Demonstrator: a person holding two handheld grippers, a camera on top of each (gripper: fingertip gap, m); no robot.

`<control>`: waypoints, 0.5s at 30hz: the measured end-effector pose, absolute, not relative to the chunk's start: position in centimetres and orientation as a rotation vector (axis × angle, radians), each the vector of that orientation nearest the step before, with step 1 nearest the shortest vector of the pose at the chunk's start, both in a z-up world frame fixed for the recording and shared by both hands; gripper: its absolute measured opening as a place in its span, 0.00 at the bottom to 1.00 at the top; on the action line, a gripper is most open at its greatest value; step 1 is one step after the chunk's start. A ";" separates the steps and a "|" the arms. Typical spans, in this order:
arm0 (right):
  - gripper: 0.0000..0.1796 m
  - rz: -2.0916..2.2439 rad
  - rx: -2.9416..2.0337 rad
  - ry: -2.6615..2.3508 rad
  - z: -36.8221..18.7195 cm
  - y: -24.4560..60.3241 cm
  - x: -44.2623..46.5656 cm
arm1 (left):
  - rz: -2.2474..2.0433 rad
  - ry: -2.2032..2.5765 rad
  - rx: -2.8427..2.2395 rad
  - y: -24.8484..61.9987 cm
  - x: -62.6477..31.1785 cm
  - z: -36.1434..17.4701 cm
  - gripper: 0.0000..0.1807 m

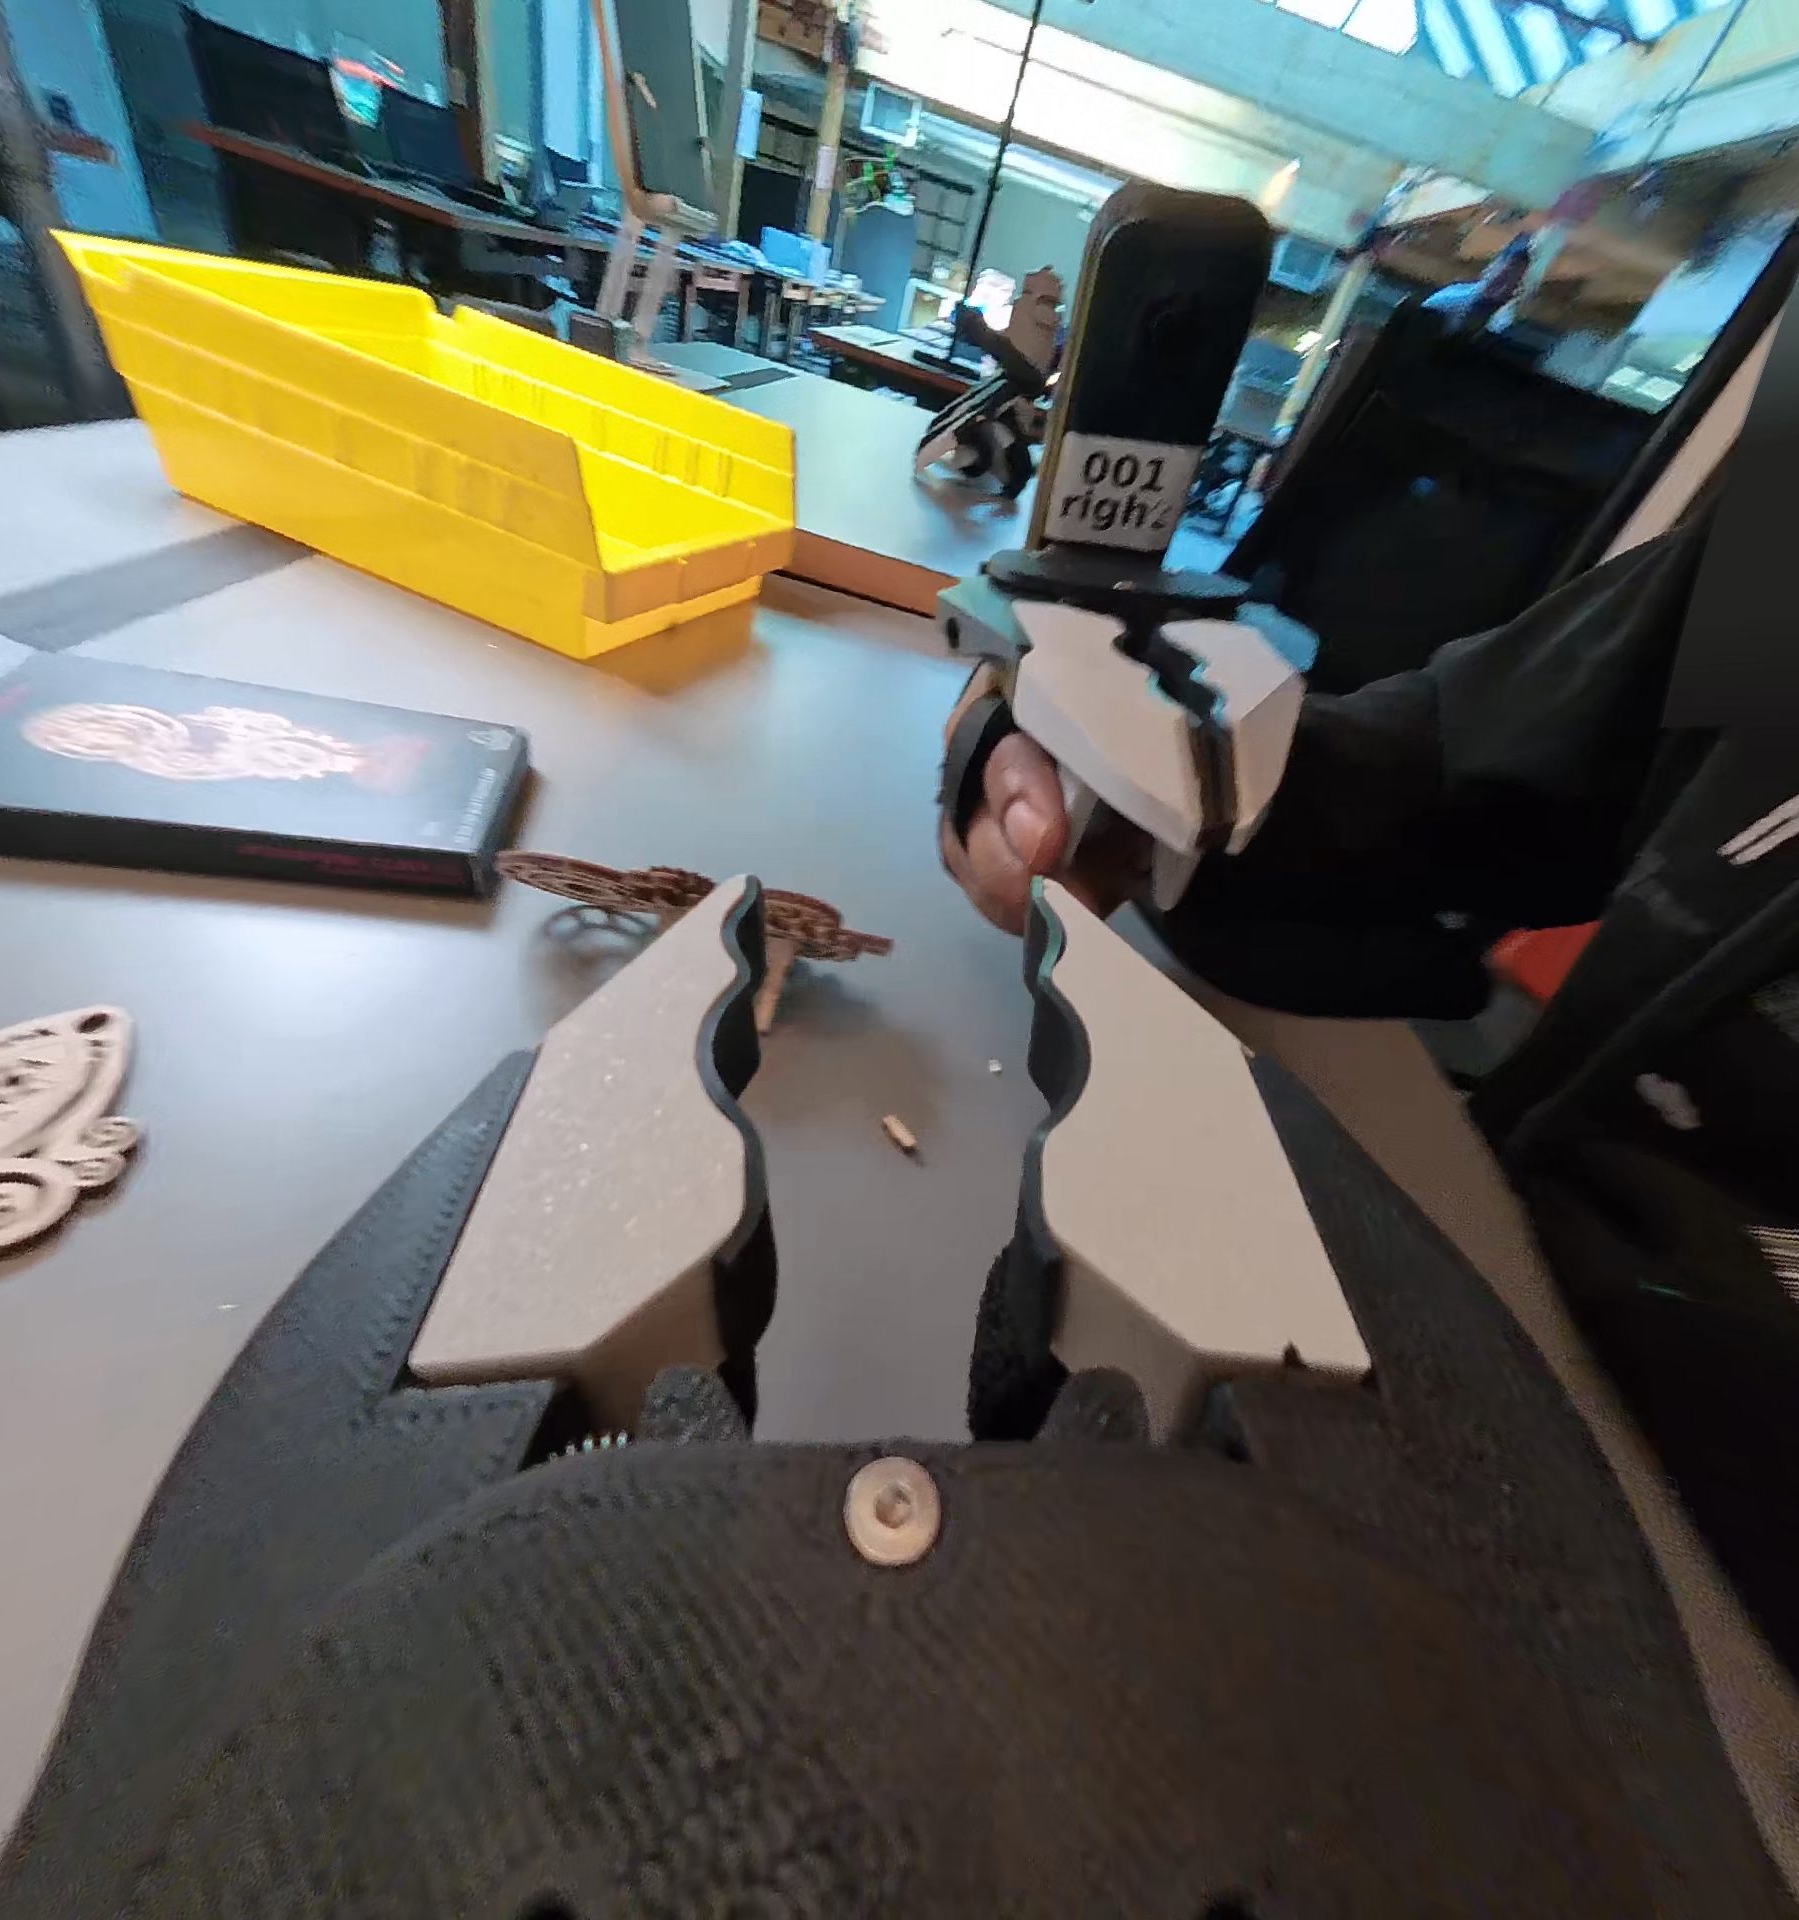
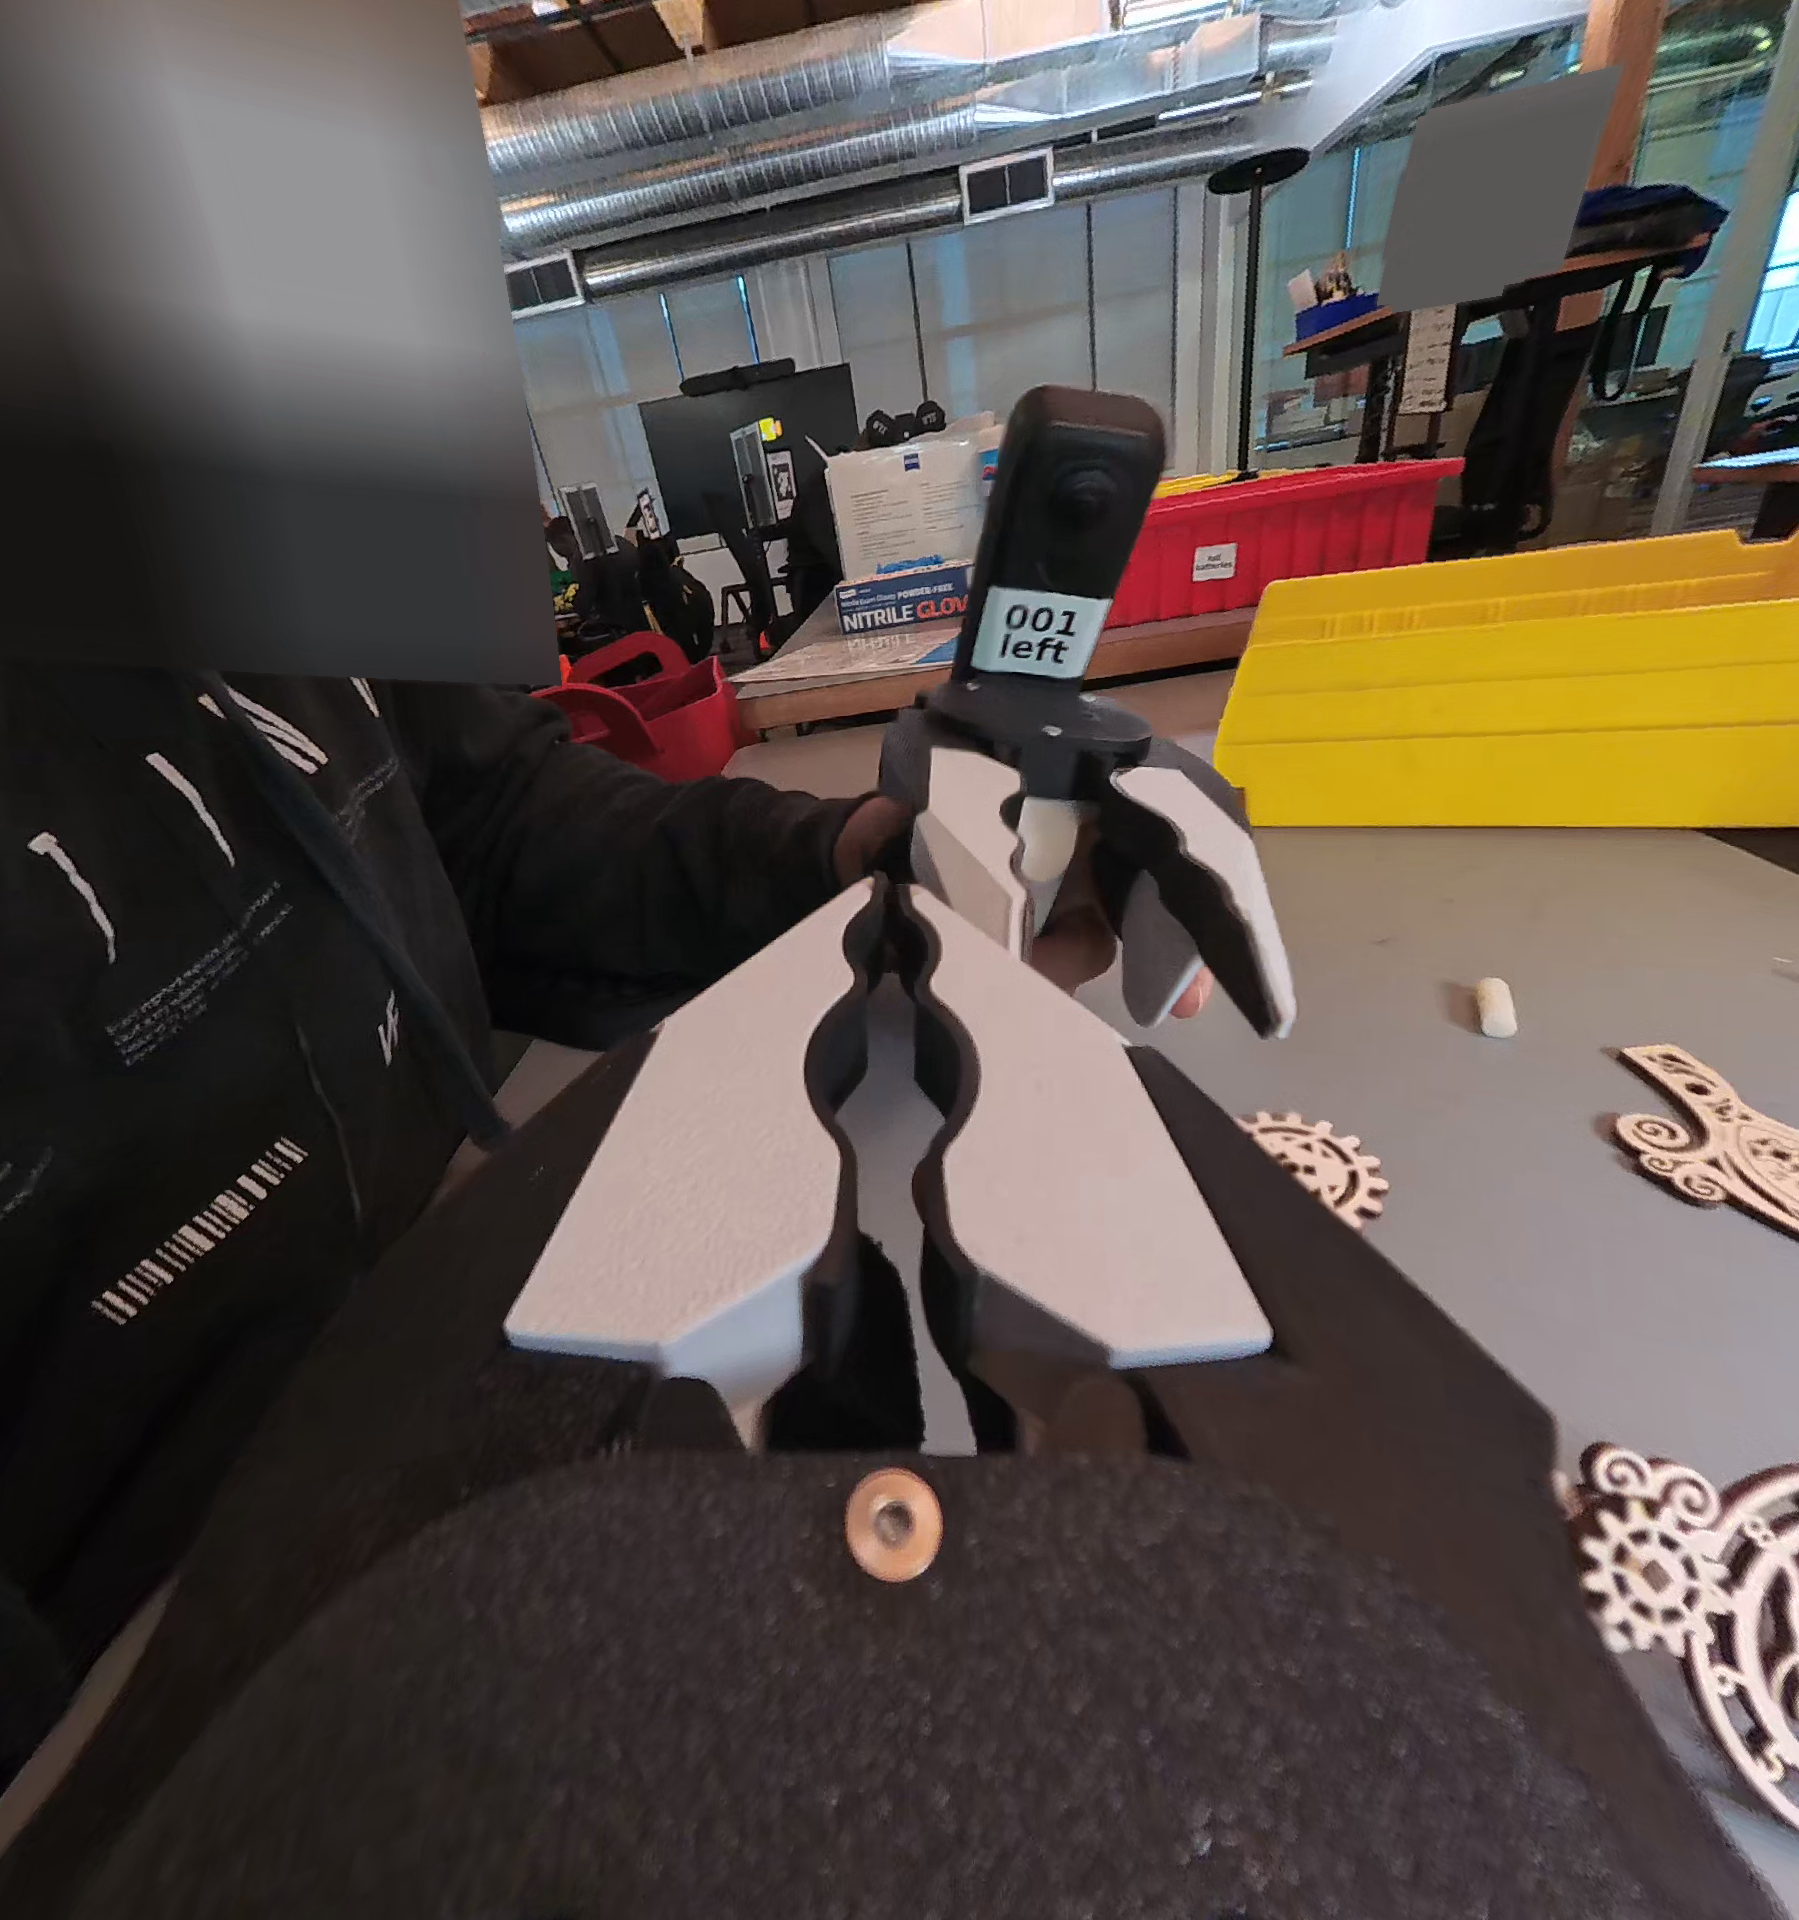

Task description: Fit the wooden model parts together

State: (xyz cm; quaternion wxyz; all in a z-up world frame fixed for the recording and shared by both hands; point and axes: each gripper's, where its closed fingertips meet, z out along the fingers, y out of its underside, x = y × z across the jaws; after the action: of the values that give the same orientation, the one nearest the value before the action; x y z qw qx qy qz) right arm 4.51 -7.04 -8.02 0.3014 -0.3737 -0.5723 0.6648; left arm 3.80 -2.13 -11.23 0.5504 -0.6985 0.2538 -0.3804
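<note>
Two grippers are mine. My left gripper [image 1: 890, 914] is wide open, holding nothing. My right gripper [image 2: 900, 899] is squeezed closed on nothing I can see. Wooden model parts [image 2: 1747, 1158] lie on the grey table [image 2: 1497, 1299], beside the yellow bin [image 1: 438, 436].

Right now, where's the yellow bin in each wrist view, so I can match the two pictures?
Left wrist view: yellow bin upper left, lying on the grey table beyond the dark box.
Right wrist view: yellow bin at right edge, mid-height, behind the open left gripper.
Shared landmark: the grey table with the fretwork wooden parts.
</note>
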 end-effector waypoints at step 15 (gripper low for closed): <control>0.15 0.696 -1.834 -1.438 -12.9 7.6 23.9 | -0.474 0.661 -1.734 -0.7 2.7 -12.8 0.24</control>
State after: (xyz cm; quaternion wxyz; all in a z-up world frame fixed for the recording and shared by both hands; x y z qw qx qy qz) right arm 23.89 7.56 -12.89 0.3474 -0.7071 -0.5543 0.2683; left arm 2.66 -0.69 -12.77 0.5754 -0.7404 0.2824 -0.2022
